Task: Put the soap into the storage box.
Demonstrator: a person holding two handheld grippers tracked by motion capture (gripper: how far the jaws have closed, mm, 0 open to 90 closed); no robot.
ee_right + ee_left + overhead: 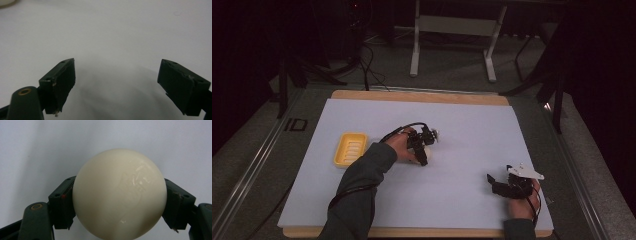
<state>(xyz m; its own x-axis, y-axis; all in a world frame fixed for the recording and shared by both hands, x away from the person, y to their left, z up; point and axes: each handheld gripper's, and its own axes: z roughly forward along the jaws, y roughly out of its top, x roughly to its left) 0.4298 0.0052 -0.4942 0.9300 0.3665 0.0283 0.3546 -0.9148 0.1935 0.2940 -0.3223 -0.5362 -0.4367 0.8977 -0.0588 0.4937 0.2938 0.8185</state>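
A smooth cream-white ball [119, 193] sits between the two black jaws of my left gripper [119, 205], which is shut on it from both sides. From above, that gripper [424, 150] is near the middle of the white sheet, with the cream ball [428, 148] just showing under it. My right gripper [493, 183] rests low at the front right of the sheet. Its jaws [117, 82] stand wide apart with nothing between them, over bare white surface.
A yellow ribbed soap dish [350, 149] lies on the white sheet [462, 130] left of the left hand. The sheet covers a wooden table top [422, 95]. Table legs and cables stand on the dark floor beyond.
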